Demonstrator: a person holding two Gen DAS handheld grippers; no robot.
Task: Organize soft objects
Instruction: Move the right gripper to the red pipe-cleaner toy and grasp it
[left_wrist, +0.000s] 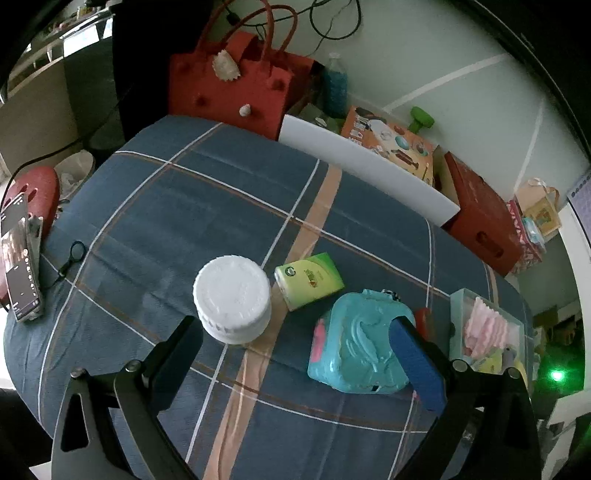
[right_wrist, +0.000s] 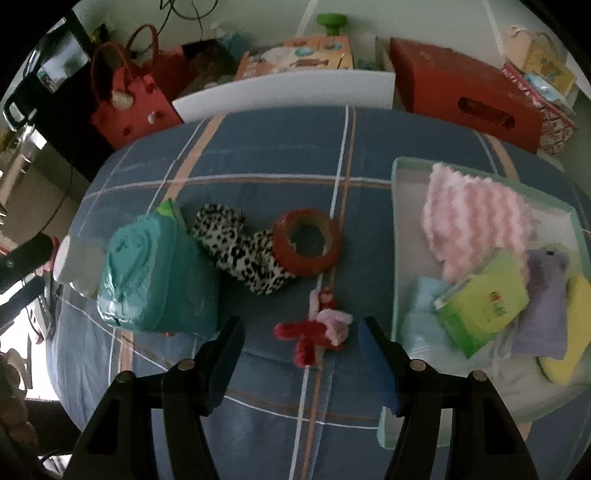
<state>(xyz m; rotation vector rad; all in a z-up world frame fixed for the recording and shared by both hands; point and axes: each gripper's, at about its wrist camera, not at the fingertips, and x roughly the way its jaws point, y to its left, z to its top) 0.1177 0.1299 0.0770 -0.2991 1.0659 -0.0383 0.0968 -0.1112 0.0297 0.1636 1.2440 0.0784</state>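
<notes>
**Bin part filled, soft things still out**

Nearest your right gripper (right_wrist: 301, 334), between its wide, empty fingers, lies a red-and-pink plush bow (right_wrist: 314, 330) on the plaid desk (right_wrist: 258, 155). Just beside it on the right, the clear bin (right_wrist: 397, 221) already holds a pink fluffy cloth (right_wrist: 476, 218), a green tissue pack (right_wrist: 484, 299), and purple and yellow pieces. Past the bow, a leopard scrunchie (right_wrist: 236, 247) touches a red tape roll (right_wrist: 306, 245).

Your left gripper (left_wrist: 295, 354) is spread wide and holds nothing, with a white jar (left_wrist: 232, 295) and a teal pouch (left_wrist: 360, 339) between its fingers. Beyond them sits a second green pack (left_wrist: 308, 280).

By my reckoning you're partway: bow, scrunchie, pouch and green pack remain outside the bin.
</notes>
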